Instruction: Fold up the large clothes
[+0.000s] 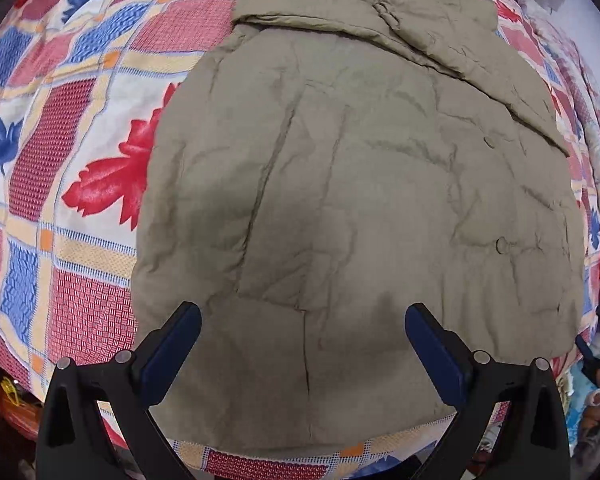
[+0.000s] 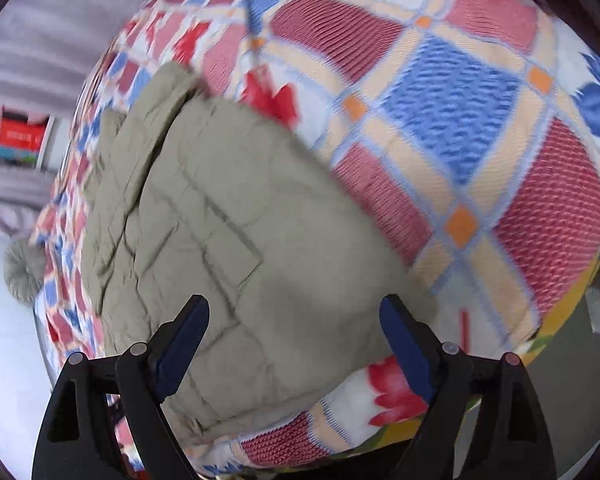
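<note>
In the left wrist view, the left gripper [image 1: 302,322] hangs nearest the camera with its blue-padded fingers [image 1: 432,344] spread wide and nothing between them. It points down over the near hem of the khaki padded jacket [image 1: 360,184]. Both pads are clear of the cloth.

The jacket lies flat on the patterned bedspread [image 1: 60,184], with its hem just short of the near edge of the bed. A seam runs away from the hem up the jacket's middle. Two round snaps [image 1: 502,246] sit toward the jacket's right side. Beyond them, at the jacket's far end, a folded-over flap or sleeve [image 1: 364,8] lies across the top. The bedspread, printed in red, blue and cream squares with red and blue leaves, shows on every side of the jacket.

In the right wrist view, which is blurred, the right gripper [image 2: 294,320] is likewise released, with its fingers [image 2: 402,338] apart over the jacket's [image 2: 228,216] near corner and gripping nothing. Past the jacket's far end, off the bed, a red box [image 2: 20,134] stands on a shelf. It carries white lettering too blurred to read. No other writing or label can be made out on the jacket.
</note>
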Motion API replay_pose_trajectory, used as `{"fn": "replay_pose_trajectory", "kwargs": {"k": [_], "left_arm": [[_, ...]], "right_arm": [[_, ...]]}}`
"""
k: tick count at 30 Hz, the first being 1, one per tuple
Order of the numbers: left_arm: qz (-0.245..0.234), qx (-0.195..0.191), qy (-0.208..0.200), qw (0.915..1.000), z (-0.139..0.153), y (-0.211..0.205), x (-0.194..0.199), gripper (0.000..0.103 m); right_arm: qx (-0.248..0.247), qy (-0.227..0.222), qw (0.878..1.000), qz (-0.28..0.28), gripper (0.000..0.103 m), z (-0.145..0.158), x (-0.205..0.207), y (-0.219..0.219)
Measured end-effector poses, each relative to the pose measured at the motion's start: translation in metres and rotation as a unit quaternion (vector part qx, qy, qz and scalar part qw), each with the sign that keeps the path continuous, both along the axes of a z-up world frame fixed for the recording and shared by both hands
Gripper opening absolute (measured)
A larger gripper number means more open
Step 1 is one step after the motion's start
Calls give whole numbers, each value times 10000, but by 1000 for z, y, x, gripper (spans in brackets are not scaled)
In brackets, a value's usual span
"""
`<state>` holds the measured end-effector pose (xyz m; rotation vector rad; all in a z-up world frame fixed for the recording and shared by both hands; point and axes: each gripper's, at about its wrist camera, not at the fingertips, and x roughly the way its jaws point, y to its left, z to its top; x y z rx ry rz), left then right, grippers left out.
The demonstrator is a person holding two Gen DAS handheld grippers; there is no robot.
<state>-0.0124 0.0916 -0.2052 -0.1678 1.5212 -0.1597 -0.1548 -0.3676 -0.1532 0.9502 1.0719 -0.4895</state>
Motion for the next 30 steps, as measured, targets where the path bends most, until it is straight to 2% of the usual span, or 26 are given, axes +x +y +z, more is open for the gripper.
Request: {"fn": "replay_pose_trajectory", "kwargs": {"k": [2,4,8,10,12,14,18,20,23,25,26,28,30], "left_arm": [[240,-134,31,9996,1,15,-1,102],[431,-247,43,9988,1,30,-1,102],[782,-530,163,9954,2,53,-8,102],[1065,-832,230,9906,1,71,-17,102],[1215,-1011,270,9871,-1,82,-29,102],[1286,-1172,369,9840,-2,87,-41,102],[1295,-1613,660,9761,-10,89,-62,102],[1240,-1926,868,9695,-17,85,-72,102],[1221,-2419,1305,9537,-31,72,-90,102],[1198,-2489,1474,9497,-41,65,-99,102],[1172,-2426,1481,9516,-45,61,-98,102],[1225,-2323,1352,9554,-50,51,-93,102],[1374,-2344,1228,9545,-52,47,-86,102]], "right_arm": [[-178,28,9995,-267,89,1,-10,-12],[-67,-43,9989,-466,89,-3,-18,-20],[616,-124,9961,-625,89,-29,-25,-22],[901,-103,9935,-688,89,-43,-25,-16],[1315,-289,9884,-699,89,-55,-22,-6],[1682,-458,9827,-621,89,-65,-15,6],[2117,-631,9744,-410,89,-73,3,26],[2396,-790,9670,-364,90,-75,10,32],[2518,-873,9634,-270,90,-77,17,39],[2528,-836,9636,-225,90,-78,21,43],[2536,-813,9636,-218,90,-79,22,44],[2529,-780,9641,-214,90,-80,21,45],[2507,-734,9650,-232,90,-80,21,45]]}}
